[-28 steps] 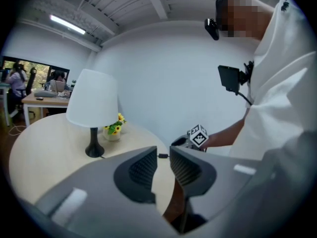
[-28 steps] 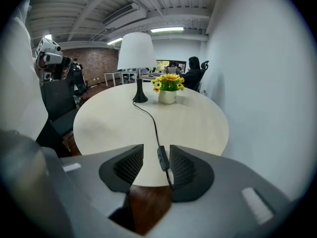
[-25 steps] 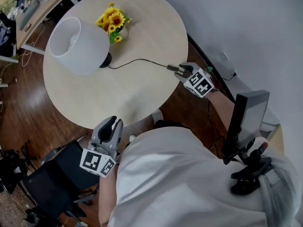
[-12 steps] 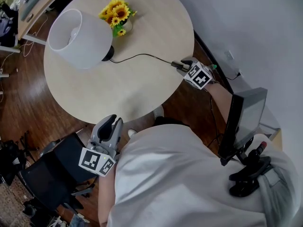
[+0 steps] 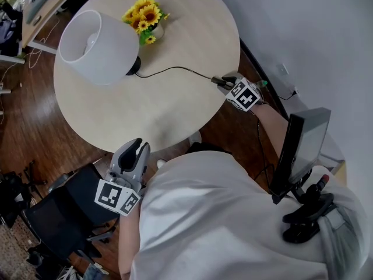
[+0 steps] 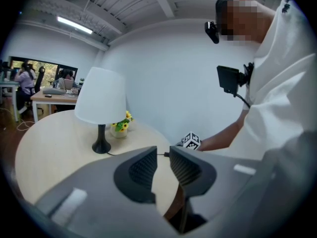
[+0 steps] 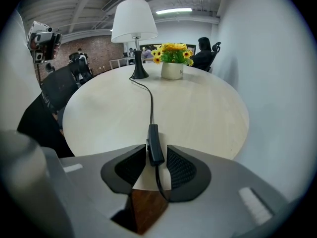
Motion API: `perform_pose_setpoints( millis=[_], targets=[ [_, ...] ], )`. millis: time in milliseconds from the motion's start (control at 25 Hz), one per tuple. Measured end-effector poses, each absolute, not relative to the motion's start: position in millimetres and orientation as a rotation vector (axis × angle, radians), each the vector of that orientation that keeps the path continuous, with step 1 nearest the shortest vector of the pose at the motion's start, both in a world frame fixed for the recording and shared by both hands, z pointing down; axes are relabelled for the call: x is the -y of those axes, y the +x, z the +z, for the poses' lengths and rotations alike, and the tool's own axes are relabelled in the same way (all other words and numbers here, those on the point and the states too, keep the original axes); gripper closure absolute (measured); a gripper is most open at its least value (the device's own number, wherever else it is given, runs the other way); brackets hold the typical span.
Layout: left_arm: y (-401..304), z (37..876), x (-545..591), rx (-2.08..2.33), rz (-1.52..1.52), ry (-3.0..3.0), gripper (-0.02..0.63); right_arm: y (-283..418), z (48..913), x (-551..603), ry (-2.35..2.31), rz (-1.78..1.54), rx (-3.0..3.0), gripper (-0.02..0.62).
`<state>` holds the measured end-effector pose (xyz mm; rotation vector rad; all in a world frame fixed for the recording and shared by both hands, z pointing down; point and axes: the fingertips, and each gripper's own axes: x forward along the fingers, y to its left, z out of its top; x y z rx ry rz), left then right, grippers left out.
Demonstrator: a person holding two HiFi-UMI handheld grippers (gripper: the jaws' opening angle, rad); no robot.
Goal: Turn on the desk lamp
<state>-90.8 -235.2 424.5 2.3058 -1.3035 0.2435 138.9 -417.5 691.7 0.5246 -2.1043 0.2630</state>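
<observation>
The desk lamp (image 5: 96,45), with a white shade and black base, stands at the far left of the round table (image 5: 163,112). Its black cord (image 5: 175,69) runs right to an inline switch (image 5: 217,80) at the table's right edge. My right gripper (image 5: 226,82) is over that edge. In the right gripper view the switch (image 7: 155,143) lies between its jaws, which have just been closing. A thin gap still shows beside the right pad, so the right gripper (image 7: 156,151) is open. My left gripper (image 5: 135,149) hovers below the table's near edge, narrowly open and holding nothing.
A pot of sunflowers (image 5: 144,19) stands beside the lamp. A black office chair (image 5: 64,214) is at the lower left. A dark screen on a stand (image 5: 303,144) sits at the right by the white wall. A desk (image 5: 41,4) is at the far left.
My right gripper has come down onto the switch at the table's edge. The left gripper has stayed where it was.
</observation>
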Motion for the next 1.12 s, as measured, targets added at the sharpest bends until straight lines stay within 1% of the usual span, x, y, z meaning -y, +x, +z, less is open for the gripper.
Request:
perform_pose_setpoints(
  millis=[120,280,440,1120],
  targets=[
    [-92.0,424.1,235.4,1.305,0.244,2.305,0.526,137.6,689.6,415.3,0.534,0.287,2.115,0.482],
    [-90.9,424.2,236.2,1.301,0.249,2.306,0.526,139.4,695.9,416.7,0.528,0.269,2.122,0.492],
    [-92.2,424.9,235.6,1.302,0.249,2.305,0.526,137.1,693.0,413.0,0.509,0.259,2.111,0.523],
    [-96.8,425.7,236.9,1.297,0.255,2.308,0.526,135.1,691.4,412.5,0.497,0.287,2.094,0.525]
  ],
)
